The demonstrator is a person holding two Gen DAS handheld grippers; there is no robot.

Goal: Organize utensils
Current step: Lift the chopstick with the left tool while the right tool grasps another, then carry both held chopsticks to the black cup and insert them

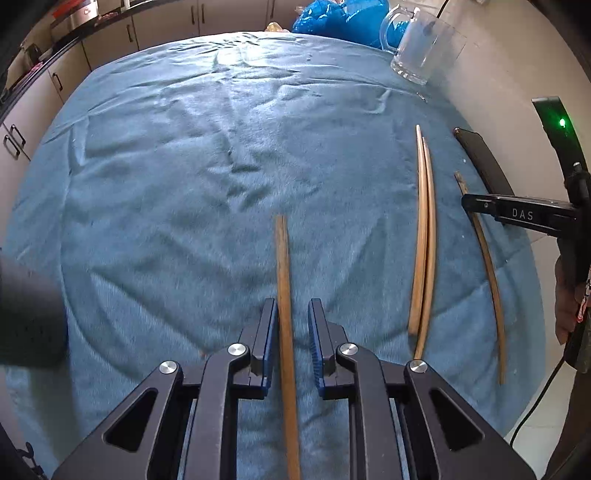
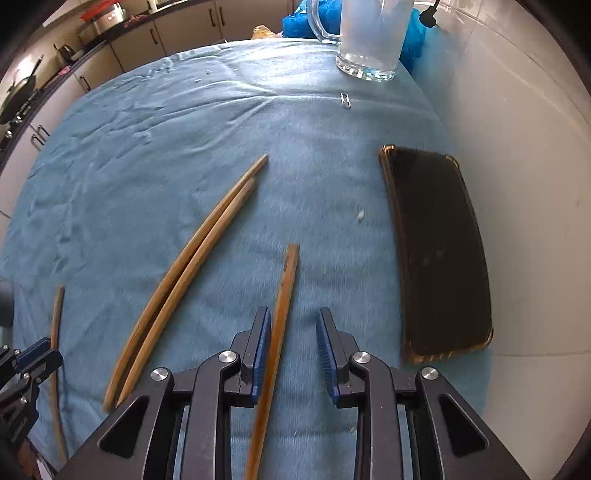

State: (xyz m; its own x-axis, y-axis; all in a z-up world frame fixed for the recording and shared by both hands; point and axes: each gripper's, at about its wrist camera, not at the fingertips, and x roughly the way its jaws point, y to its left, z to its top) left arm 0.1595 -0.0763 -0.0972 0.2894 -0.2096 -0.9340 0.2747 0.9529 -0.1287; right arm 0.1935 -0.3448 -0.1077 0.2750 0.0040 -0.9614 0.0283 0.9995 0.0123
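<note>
Four wooden chopsticks lie on a blue cloth (image 1: 166, 184). One chopstick (image 1: 282, 258) runs between the fingers of my left gripper (image 1: 292, 302). It sits beside the left pad, with a gap to the right pad, so the gripper is open. A second chopstick (image 2: 286, 288) lies the same way inside my right gripper (image 2: 292, 310), close to the left pad and apart from the right one. A pair of chopsticks (image 2: 192, 266) rests side by side between the two grippers. The right gripper (image 1: 476, 205) also shows side-on over its chopstick (image 1: 491, 273).
A black phone (image 2: 439, 251) in a case lies near the cloth's right edge. At the far right corner stands a glass mug (image 2: 369, 37), with a paper clip (image 2: 345, 99) before it and a blue plastic bag (image 1: 343, 18) behind. Kitchen cabinets (image 1: 166, 26) line the back.
</note>
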